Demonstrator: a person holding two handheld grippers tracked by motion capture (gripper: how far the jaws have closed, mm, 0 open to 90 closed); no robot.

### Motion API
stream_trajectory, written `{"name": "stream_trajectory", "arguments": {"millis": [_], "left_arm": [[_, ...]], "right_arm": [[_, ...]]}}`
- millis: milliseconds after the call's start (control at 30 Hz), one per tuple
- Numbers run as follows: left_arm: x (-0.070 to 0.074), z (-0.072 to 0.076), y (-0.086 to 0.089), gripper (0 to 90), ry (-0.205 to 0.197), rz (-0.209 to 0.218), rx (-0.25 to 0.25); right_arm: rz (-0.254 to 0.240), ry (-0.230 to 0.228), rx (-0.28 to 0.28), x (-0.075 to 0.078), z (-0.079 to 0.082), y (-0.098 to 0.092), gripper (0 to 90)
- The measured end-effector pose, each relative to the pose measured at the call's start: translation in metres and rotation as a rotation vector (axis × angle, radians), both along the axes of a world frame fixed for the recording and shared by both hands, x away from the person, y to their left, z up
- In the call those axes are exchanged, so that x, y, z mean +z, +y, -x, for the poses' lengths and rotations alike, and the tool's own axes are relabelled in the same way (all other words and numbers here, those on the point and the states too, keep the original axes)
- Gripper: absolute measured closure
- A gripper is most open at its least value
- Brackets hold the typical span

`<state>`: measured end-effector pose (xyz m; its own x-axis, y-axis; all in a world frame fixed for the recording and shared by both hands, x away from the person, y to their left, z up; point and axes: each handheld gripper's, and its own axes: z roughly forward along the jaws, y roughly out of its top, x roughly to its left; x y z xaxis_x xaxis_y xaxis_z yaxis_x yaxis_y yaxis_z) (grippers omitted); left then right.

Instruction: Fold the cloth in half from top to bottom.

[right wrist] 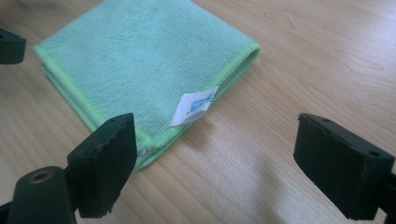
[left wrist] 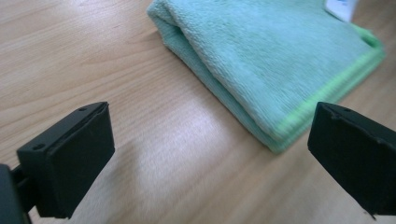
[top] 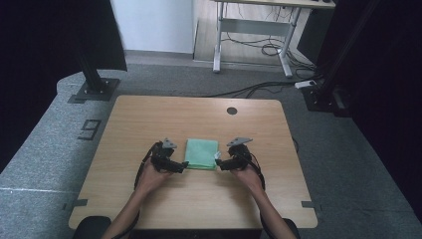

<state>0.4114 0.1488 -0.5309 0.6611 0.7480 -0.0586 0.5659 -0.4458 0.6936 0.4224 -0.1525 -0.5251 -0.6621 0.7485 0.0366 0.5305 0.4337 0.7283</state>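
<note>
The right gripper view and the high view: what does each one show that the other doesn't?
The right gripper view alone makes clear the print on the white label at the cloth's corner, the looped weave, and the brighter green stitched hem.

The high view alone takes in the whole table with its round dark hole, both forearms, the grey floor and a desk frame behind.

Both share the folded green cloth lying flat on the wood, with the open left gripper and right gripper at its near corners.
</note>
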Motion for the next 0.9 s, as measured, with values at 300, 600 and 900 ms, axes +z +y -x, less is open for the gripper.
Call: {"name": "stream_trajectory", "arguments": {"millis": [300,600,900], "left_arm": [[0.013,0.017,0.011,0.2,-0.021,-0.011,-0.021],[0.024,0.036,0.024,0.0,-0.053,-0.021,-0.029],[0.026,0.053,0.042,0.0,-0.063,-0.033,-0.026]], "right_arm": [[0.028,-0.014,0.02,0.013,0.015,-0.012,6.6],[0.042,-0.024,0.021,0.016,0.031,-0.025,0.4],[0.036,-0.05,0.016,0.022,0.048,-0.04,0.0]]}}
